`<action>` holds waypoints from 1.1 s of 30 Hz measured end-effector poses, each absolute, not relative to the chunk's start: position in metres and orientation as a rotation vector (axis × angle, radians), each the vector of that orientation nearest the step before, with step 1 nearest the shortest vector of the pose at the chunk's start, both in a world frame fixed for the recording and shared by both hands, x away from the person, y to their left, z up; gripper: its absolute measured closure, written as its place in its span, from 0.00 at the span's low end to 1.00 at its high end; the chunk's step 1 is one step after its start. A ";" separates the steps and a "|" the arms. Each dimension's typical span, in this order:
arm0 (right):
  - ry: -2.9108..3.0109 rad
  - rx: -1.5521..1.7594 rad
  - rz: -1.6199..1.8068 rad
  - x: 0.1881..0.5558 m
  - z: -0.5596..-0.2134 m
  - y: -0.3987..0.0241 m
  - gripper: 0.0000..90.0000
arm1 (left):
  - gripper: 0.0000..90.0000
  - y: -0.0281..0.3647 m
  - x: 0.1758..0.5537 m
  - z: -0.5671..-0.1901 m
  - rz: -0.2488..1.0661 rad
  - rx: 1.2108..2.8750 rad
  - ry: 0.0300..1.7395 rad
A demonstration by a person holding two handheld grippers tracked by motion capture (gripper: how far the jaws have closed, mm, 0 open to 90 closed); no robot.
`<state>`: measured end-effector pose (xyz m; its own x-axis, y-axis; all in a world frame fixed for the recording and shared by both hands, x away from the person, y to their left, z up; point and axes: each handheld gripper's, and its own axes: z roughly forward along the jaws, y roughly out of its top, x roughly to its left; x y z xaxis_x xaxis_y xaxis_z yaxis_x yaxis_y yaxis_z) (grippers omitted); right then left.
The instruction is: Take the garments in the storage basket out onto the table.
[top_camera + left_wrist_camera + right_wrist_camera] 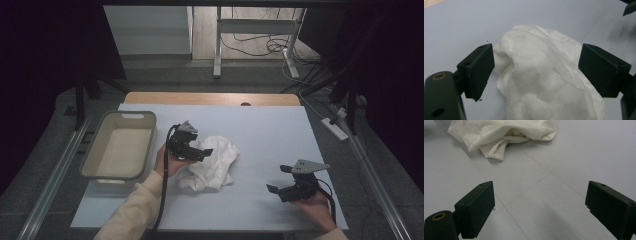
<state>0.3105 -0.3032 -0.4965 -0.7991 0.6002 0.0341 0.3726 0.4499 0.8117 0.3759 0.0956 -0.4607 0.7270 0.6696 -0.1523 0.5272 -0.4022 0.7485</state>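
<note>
While the crumpled white cloth point(212, 161) lies in a loose heap on the pale blue table top point(265, 135), just right of the beige plastic basket point(121, 146) and apart from it, nothing is clamped on it. In the left gripper view the cloth point(544, 80) is seen bulging up between the two black jaws, which stand wide apart; the pads sit just beside the fabric on either side but are not pressed into it. The left gripper point(192, 148) is held over the cloth's left edge, angled toward the heap. The right gripper point(287, 180) is held low over bare table well to the right, jaws likewise spread with nothing between them; in its own view the cloth point(501, 135) is seen farther off, near the top. The step in hand is judged to be an open-jaw stage at the cloth: either a fresh grasp being set up or a release, which cannot be told apart. If the basket is the goal, the next move calls for the left jaws to be lowered over a thick fold and closed firmly, enough fabric being gathered that no corner trails on the table during the lift leftward over the basket rim.
</note>
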 end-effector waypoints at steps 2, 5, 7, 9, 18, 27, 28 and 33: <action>2.442 0.838 1.275 0.310 -0.496 -0.305 0.10 | 0.16 0.097 0.375 -0.459 0.219 2.091 0.906; 2.439 0.842 1.284 0.308 -0.496 -0.306 0.10 | 0.17 0.099 0.371 -0.452 0.229 2.101 0.902; 2.436 0.836 1.293 0.306 -0.494 -0.307 0.10 | 0.18 0.102 0.364 -0.447 0.246 2.098 0.908; 2.434 0.834 1.295 0.306 -0.494 -0.307 0.10 | 0.18 0.103 0.362 -0.445 0.251 2.099 0.914; 2.436 0.829 1.294 0.306 -0.495 -0.306 0.10 | 0.19 0.126 0.346 -0.435 0.320 2.084 0.950; 2.438 0.829 1.283 0.307 -0.495 -0.304 0.10 | 0.19 0.147 0.326 -0.443 0.337 2.092 0.979; 2.438 0.830 1.282 0.307 -0.495 -0.304 0.10 | 0.19 0.149 0.324 -0.443 0.327 2.089 0.979; 2.437 0.837 1.280 0.308 -0.495 -0.305 0.10 | 0.19 0.157 0.318 -0.444 0.299 2.069 0.983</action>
